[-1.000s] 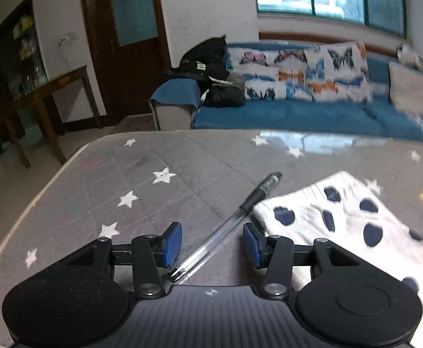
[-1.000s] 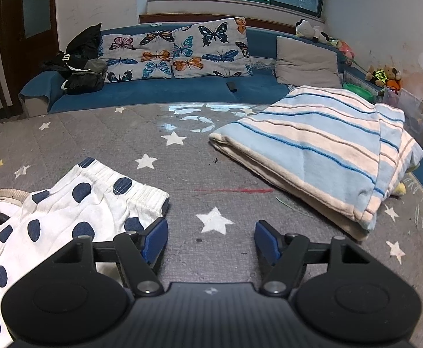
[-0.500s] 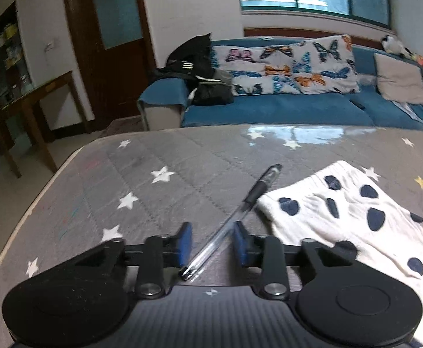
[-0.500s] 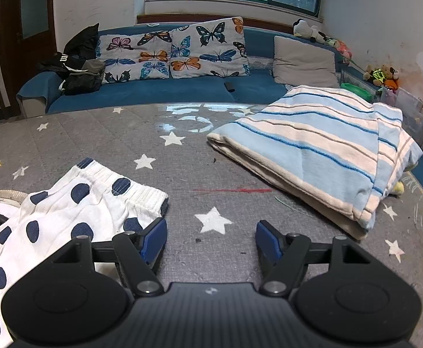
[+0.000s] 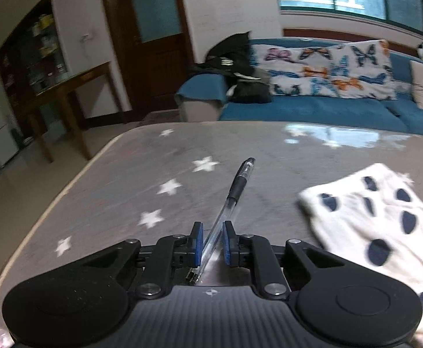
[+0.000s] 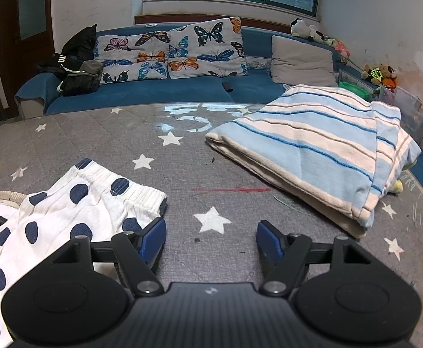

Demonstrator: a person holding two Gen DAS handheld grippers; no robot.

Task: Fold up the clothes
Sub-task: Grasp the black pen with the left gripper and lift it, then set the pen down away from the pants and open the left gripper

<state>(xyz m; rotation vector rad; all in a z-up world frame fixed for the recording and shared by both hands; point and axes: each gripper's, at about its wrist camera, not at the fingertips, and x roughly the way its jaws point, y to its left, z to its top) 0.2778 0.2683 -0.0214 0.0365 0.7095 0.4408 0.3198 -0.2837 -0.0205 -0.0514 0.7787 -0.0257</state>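
Closing on a clear pen (image 5: 231,200), the left gripper (image 5: 212,242) has its blue pads (image 5: 199,242) drawn in to a narrow gap, with the pen's transparent barrel running diagonally between them; the left pad appears to touch the barrel, while a thin sliver of space still shows beside the right pad. The pen's black grip and tip point away from the gripper, up and to the right, and its rear end sits low against the gripper body. It looks raised a little off the grey star-printed surface (image 5: 141,179), though the blur in the left wrist view makes that hard to settle.

Off to the right of the pen, well apart from it, lies the white garment with dark blue dots (image 5: 385,223), toward the near right part of the surface as the left camera sees it.

The right gripper (image 6: 211,239) stands with its jaws spread wide and nothing between them but bare surface and a white star. Its left pad (image 6: 152,239) sits just beside the garment's ribbed waistband. In this view the garment (image 6: 75,217) is spread near the near left corner of the surface. A folded blue-and-cream striped blanket (image 6: 321,148) rests along the right edge. Beyond the far edge stands a blue sofa (image 6: 159,92) with butterfly cushions (image 6: 170,52).
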